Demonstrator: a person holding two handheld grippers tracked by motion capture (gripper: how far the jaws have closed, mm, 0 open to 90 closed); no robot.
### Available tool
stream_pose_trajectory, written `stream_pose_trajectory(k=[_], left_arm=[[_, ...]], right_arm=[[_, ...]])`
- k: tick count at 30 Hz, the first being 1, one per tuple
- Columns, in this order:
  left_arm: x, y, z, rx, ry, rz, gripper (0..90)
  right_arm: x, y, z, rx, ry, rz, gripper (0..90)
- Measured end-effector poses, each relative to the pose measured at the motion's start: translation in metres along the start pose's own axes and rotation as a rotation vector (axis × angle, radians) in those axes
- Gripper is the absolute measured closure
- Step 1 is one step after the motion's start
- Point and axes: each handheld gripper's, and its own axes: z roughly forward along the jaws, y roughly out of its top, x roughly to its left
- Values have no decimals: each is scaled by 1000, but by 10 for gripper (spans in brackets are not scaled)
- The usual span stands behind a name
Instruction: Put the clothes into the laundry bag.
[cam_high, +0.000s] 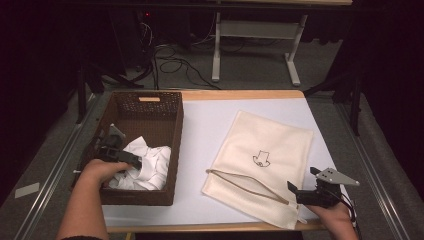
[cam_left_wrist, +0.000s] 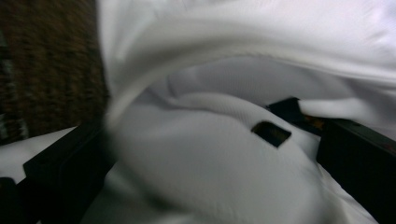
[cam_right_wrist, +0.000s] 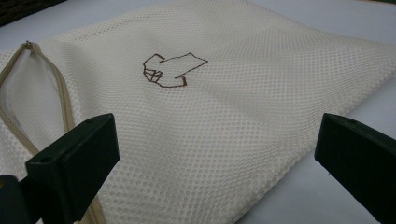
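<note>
a: white cloth (cam_high: 147, 165) lies bunched in the near right part of the brown basket (cam_high: 150, 107), which sits on the left side of the table (cam_high: 200, 130). where is the bag?

b: on the white table top, right of the basket and apart from it. the cream mesh bag (cam_high: 265, 150) lies flat and slanted, its zipper (cam_high: 245, 186) edge toward the near side, partly unzipped in the right gripper view, with a small brown drawing (cam_high: 261, 160) near its middle.

a: how do the arms lie?

b: the left forearm (cam_high: 82, 210) comes up from the bottom edge and leans into the basket over its near left corner. the left hand (cam_high: 100, 170) is wrapped around the left gripper (cam_high: 131, 161), which points right into the cloth. the right hand (cam_high: 332, 212) rests at the near right corner of the table, holding the right gripper (cam_high: 295, 191) low, pointed left toward the bag's near corner.

a: and the jaws?

b: in the left gripper view the left jaws stand apart with a thick fold of cloth (cam_left_wrist: 210, 154) pushed between them; whether they pinch it i cannot tell. the right jaws are spread wide over the bag (cam_right_wrist: 224, 116), holding nothing.
</note>
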Motion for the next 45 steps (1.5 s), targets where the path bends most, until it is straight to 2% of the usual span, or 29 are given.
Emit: stream_pose_trajectory(k=[1, 2, 4, 7, 11, 17, 19, 20, 21, 22, 24, 27, 31, 35, 36, 38, 41, 44, 45], left_arm=[[-3, 1, 5, 25, 12, 14, 0], [-4, 3, 8, 42, 16, 12, 0], [-5, 4, 11, 53, 20, 21, 0], [-8, 4, 14, 51, 39, 29, 0], [-17, 3, 19, 64, 96, 108, 2], [-19, 0, 17, 35, 112, 128, 77], [-21, -1, 13, 7, 109, 149, 150], [-22, -2, 11, -12, 111, 159, 235], [-23, -3, 9, -33, 94, 169, 315], [-25, -3, 9, -46, 101, 186, 413], [-26, -4, 7, -59, 88, 211, 520], [-28, -6, 6, -79, 72, 233, 645], [-29, -8, 2, -111, 57, 254, 714], [-32, -10, -5, -183, 71, 286, 728], [-33, -11, -9, -222, 91, 306, 729], [-35, -14, -15, -291, 92, 318, 732], [-33, -21, -28, -423, 64, 308, 738], [-31, -25, -36, -514, 67, 313, 743], [-31, -28, -39, -555, 87, 326, 742]], right_arm=[[0, 0, 0, 0, 0, 1, 4], [0, 0, 0, 1, -1, 1, 4], [0, 0, 1, 4, -4, 4, 5], [0, 0, 1, 6, -2, 2, 4], [1, 0, 1, 3, -1, -3, 4], [2, 0, 0, 1, -4, 2, 5], [2, 0, 0, 1, -6, 7, 5], [2, 0, 0, 1, -5, 7, 5], [1, 0, 0, 2, -5, 5, 5], [1, 0, 0, 2, -4, 4, 5], [1, 0, 1, 1, -6, 7, 5], [1, -1, 0, -1, -3, 9, 5], [0, -1, 0, -2, -5, 15, 7], [0, 0, 0, -2, -7, 11, 7], [0, 0, 0, -3, -7, 9, 7], [0, 0, 0, -4, -7, 8, 7], [0, -1, 0, -4, -8, 8, 9], [0, -1, 1, -4, -10, 8, 10], [0, -1, 1, -5, -10, 7, 10]])
